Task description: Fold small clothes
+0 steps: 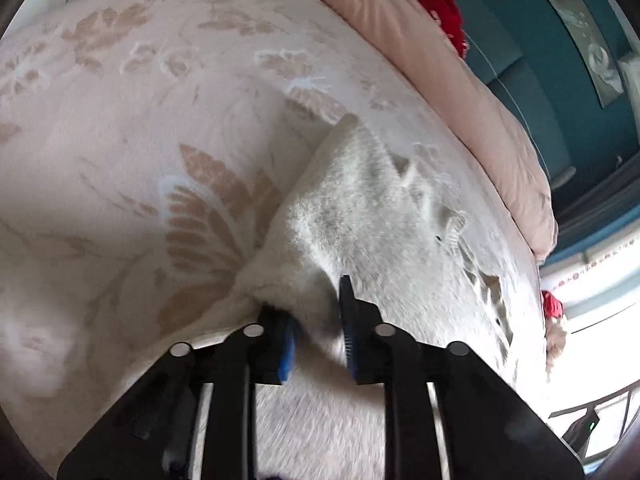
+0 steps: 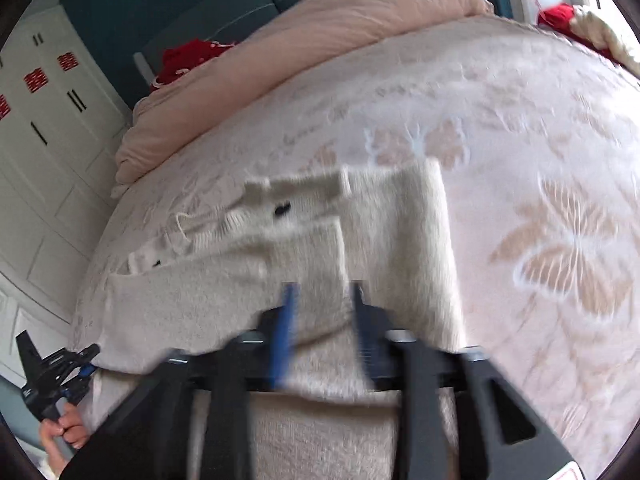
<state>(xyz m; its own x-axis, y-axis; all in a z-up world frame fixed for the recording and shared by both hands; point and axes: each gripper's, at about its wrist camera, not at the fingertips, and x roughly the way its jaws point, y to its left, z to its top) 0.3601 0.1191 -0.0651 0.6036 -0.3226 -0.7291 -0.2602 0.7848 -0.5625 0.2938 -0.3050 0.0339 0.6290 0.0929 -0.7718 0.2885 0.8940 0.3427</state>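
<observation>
The cream knitted garment lies spread on the bed cover, a pale pink blanket with tan leaf and flower figures, and everything here is placed from that garment. In the right wrist view it lies partly folded, one flap laid over its middle, with a ribbed edge and small dark buttons toward its far left side.

The right gripper hangs over the near middle of the garment, its two fingers pointing down at the knit. Its jaws stand apart, with a plain gap between the blue-padded finger and the black one; cloth shows in the gap, but the pads do not pinch it. The view is smeared, so whether the tips brush the knit cannot be told.

The left gripper is at the garment's near left edge. Its jaws stand only a little apart, and a bunched fold of the fluffy cloth sits between them, its rolled hem bulging out past the left finger. Whether the pads press on that fold or merely flank it cannot be told.

In the right wrist view the left gripper shows again at the garment's near left corner, gripped by a hand.

Beyond the garment a rolled pink quilt lies along the bed's far side.
</observation>
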